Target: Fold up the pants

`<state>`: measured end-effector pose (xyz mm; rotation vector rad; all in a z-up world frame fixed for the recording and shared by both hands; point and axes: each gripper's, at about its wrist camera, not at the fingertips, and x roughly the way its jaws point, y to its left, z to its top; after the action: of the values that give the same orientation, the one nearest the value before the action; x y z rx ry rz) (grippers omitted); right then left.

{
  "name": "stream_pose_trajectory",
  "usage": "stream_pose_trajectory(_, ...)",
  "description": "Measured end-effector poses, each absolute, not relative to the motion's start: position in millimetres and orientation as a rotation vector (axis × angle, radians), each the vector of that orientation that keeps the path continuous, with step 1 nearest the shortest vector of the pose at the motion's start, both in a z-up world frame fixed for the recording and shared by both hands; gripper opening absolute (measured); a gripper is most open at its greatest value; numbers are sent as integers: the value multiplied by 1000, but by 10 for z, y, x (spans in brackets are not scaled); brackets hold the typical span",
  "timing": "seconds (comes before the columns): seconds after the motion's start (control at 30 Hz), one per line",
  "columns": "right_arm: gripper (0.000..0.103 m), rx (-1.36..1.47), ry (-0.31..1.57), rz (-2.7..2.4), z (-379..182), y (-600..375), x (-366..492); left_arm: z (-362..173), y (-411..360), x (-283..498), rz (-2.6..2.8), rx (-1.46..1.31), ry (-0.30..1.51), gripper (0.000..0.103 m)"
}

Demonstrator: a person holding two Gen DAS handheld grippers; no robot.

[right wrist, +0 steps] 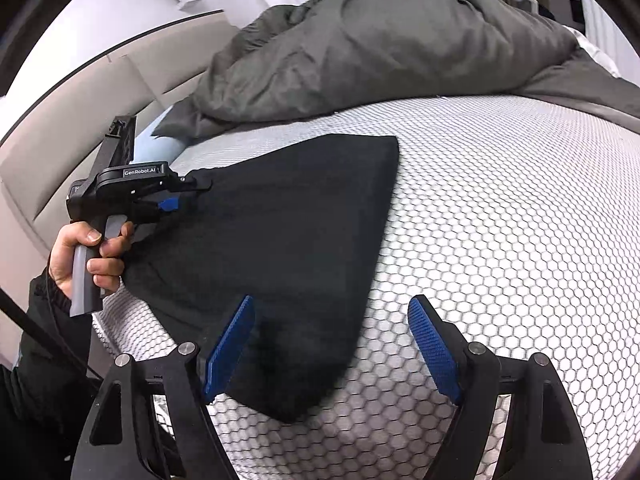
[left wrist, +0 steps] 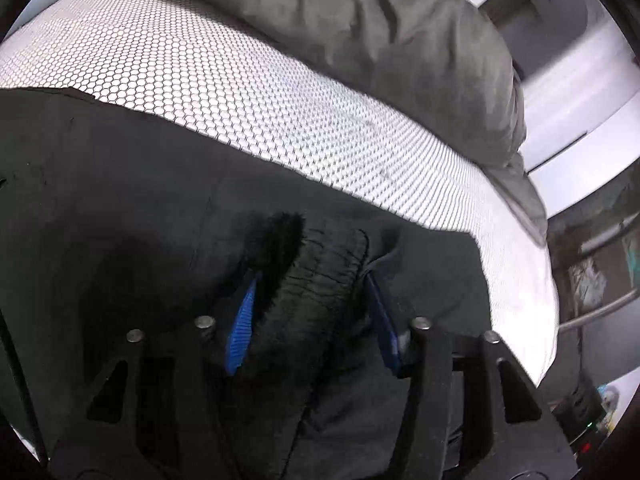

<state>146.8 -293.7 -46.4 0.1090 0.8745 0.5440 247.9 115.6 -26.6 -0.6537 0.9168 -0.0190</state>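
Note:
Black pants (right wrist: pixel 288 240) lie folded flat on a white honeycomb-patterned mattress (right wrist: pixel 500 220). In the left wrist view the pants (left wrist: pixel 120 180) fill the lower frame. A bunched, ribbed edge of them sits between the blue pads of my left gripper (left wrist: pixel 312 304), filling the gap, so the jaws are shut on it. The right wrist view shows the left gripper (right wrist: pixel 190 194) at the pants' far left edge, held by a person's hand (right wrist: pixel 92 256). My right gripper (right wrist: pixel 332 320) hovers open over the near corner of the pants, with nothing pinched between its pads.
A crumpled grey duvet (right wrist: pixel 380 48) is heaped across the far side of the mattress, also seen as duvet (left wrist: pixel 380 20). A light blue pillow (right wrist: pixel 156 148) and a beige padded wall panel (right wrist: pixel 80 100) lie to the left. The mattress edge (left wrist: pixel 536 320) drops off beside a metal rail (left wrist: pixel 600 308).

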Motion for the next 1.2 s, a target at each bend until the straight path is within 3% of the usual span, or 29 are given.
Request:
stream_pose_trajectory(0.07, 81, 119, 872, 545, -450, -2946, 1482, -199, 1176, 2442, -23, -651, 877, 25)
stream_pose_trajectory(0.1, 81, 119, 870, 547, -446, -2941, 1488, -131, 1186, 2431, -30, -655, 824, 12)
stream_pose_trajectory(0.27, 81, 112, 866, 545, -449, -2937, 1466, -178, 1301, 2444, 58, -660, 822, 17)
stream_pose_trajectory(0.33, 81, 106, 868, 535, -455, -2949, 1454, -275, 1365, 2397, 101, -686, 850, 27)
stream_pose_trajectory(0.47, 81, 130, 851, 494, -407, -3075, 1431, -31, 1357, 2076, 141, -624, 777, 35)
stream_pose_trajectory(0.53, 81, 167, 836, 489, -363, -3184, 1396, 104, 1302, 1834, 138, -603, 721, 60)
stream_pose_trajectory(0.6, 81, 207, 830, 502, -351, -3272, 1350, 206, 1095, 1668, 81, -580, 699, 76)
stream_pose_trajectory(0.67, 80, 276, 838, 532, -376, -3349, 1287, 246, 814, 1622, 4, -518, 741, 78)
stream_pose_trajectory(0.83, 53, 331, 899, 574, -558, -3276, 1156, 7, -106, 1599, -192, -322, 870, 78)
stream_pose_trajectory(0.97, 43, 406, 950, 611, -666, -3220, 1236, -149, -588, 1494, -298, -168, 901, 78)
stream_pose_trajectory(1.1, 20, 483, 1026, 645, -788, -3150, 1316, -307, -657, 1451, -281, -83, 955, 74)
stream_pose_trajectory(1.2, 15, 416, 1029, 642, -786, -3083, 1224, -295, -594, 1524, -262, -73, 969, 73)
